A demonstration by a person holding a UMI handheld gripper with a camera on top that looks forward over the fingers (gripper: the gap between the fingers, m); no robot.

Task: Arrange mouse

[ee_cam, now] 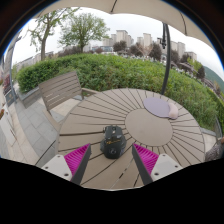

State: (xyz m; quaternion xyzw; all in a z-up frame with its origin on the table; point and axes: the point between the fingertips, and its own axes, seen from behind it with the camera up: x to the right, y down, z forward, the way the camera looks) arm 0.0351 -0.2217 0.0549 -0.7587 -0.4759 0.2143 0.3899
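On the round slatted wooden bench, outdoors beside a hedge, the black mouse sits just ahead of the gripper, roughly centred on the gap between the two fingers. Fingers released: magenta pads stand well apart, nothing held, mouse tail end near the fingertips but not pressed by either.

A round mouse pad, greyish, lies farther across the bench, beyond the mouse and to the right. A wooden seat stands at the left of the bench.

Handling judgement: mouse likely light, rigid plastic shell, smooth and curved, so somewhat slippery under the pads. Best hold appears to be across its two long flanks at mid-body, low on the sides, not on the domed top or the buttons.

Markings: no brand, label or writing legible on mouse or pad.
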